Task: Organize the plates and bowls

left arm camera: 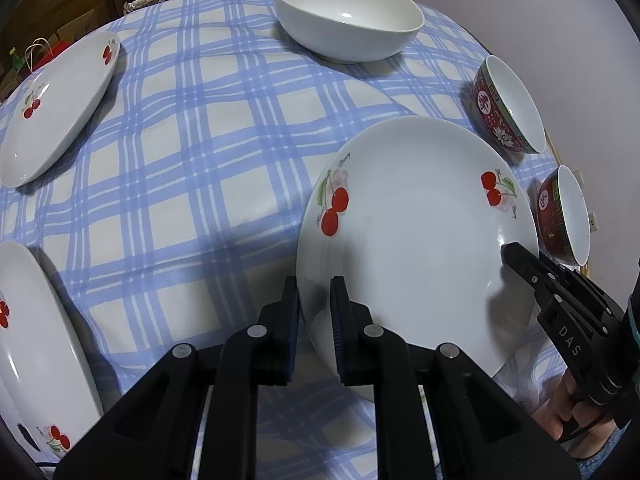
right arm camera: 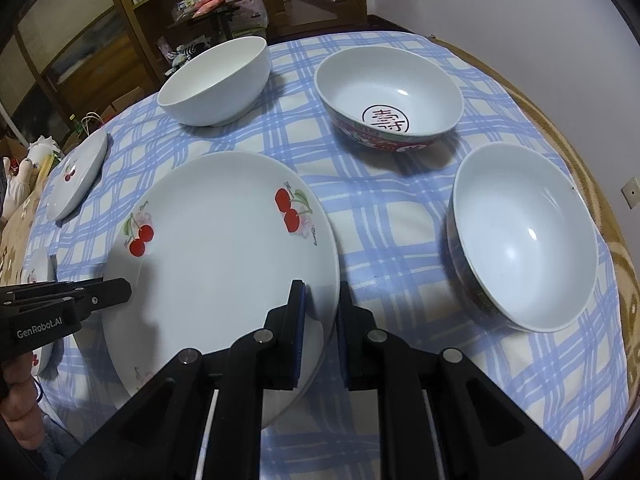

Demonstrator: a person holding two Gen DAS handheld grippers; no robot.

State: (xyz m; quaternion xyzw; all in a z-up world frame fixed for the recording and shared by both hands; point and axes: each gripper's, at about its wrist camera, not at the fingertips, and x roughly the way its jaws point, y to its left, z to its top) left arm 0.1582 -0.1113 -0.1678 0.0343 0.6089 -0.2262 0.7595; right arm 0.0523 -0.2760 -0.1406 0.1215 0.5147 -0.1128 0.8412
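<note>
A white plate with red cherries (left arm camera: 416,232) (right arm camera: 224,264) is gripped at two opposite edges. In the left wrist view my left gripper (left arm camera: 314,308) is shut on its near left rim, one pad on top and one underneath. In the right wrist view my right gripper (right arm camera: 322,312) is shut on the plate's right rim in the same way. Each gripper shows in the other's view: the right gripper (left arm camera: 516,256) at the plate's right edge, the left gripper (right arm camera: 120,290) at its left edge. The plate throws a wide shadow on the checked cloth.
A plain white bowl (left arm camera: 348,20) (right arm camera: 216,80) stands at the back. Two red patterned bowls (right arm camera: 388,96) (right arm camera: 524,240) sit to the right. Two more cherry plates (left arm camera: 60,108) (left arm camera: 36,340) lie at the left. The blue checked tablecloth (left arm camera: 208,152) covers a round table; shelves stand behind.
</note>
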